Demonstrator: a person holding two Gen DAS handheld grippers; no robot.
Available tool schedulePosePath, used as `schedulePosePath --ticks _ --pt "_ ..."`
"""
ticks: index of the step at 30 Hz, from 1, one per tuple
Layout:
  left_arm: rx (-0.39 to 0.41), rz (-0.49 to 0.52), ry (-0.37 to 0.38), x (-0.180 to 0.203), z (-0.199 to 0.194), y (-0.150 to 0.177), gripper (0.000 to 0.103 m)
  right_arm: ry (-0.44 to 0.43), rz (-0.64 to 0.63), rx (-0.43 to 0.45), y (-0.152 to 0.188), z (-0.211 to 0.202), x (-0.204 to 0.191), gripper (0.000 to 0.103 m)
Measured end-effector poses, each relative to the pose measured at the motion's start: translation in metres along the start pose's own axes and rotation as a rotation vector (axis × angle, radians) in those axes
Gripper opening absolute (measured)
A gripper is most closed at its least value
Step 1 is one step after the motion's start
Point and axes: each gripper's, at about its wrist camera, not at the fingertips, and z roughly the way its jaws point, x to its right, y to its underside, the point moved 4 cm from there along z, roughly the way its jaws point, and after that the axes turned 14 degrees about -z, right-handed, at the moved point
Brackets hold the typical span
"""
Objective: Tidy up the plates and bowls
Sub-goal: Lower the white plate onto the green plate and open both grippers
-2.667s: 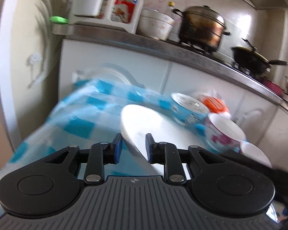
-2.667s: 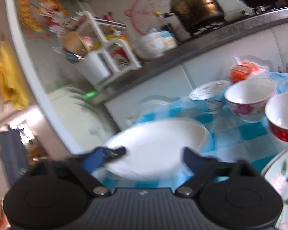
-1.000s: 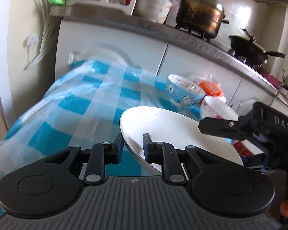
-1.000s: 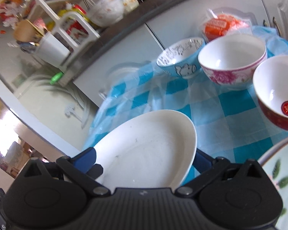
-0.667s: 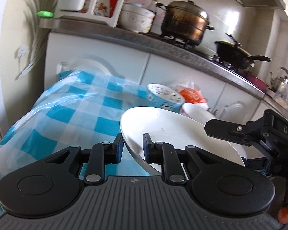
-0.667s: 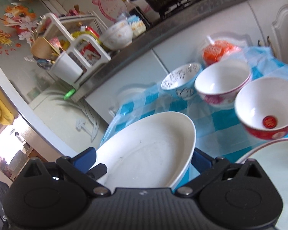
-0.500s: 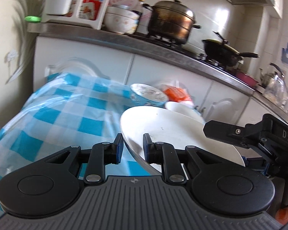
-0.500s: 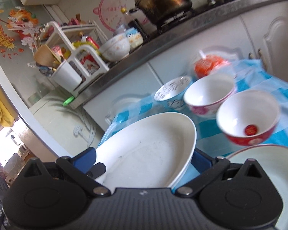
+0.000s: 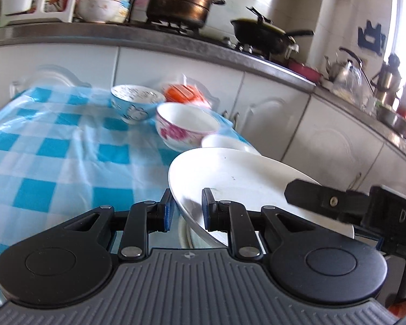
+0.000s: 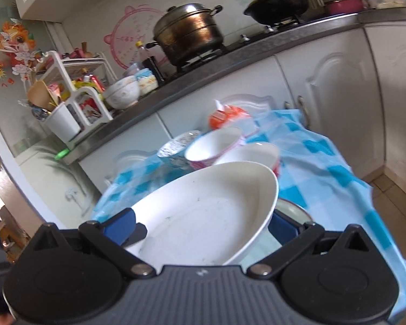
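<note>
Plate, white, glazed and breakable, rides tilted above the checked worktop near the bowls, left gripper clenched on its rim, right gripper spanning it; slippery, best held by opposite edges.

hidden: red bowl mostly behind plate | blurred: orange packet

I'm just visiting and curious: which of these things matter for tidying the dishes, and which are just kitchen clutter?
Part of the job:
white plate
blue bowl
pink-flowered bowl
both tongs, left and right

Just lying about:
steamer pot
black wok
orange packet
</note>
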Motion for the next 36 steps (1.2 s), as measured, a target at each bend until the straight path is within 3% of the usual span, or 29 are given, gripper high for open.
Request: schedulePosePath --ticks 7,36 --pt "-0.024 0.032 -0.030 0.009 0.012 0.020 0.018 0.013 0.002 -0.021 0.020 -0.005 0.013 0.103" --pt "-0.053 0.060 -0.054 0.007 0.029 0.030 0.019 0.061 -0.104 -0.056 0.037 -0.003 0.013 0.102"
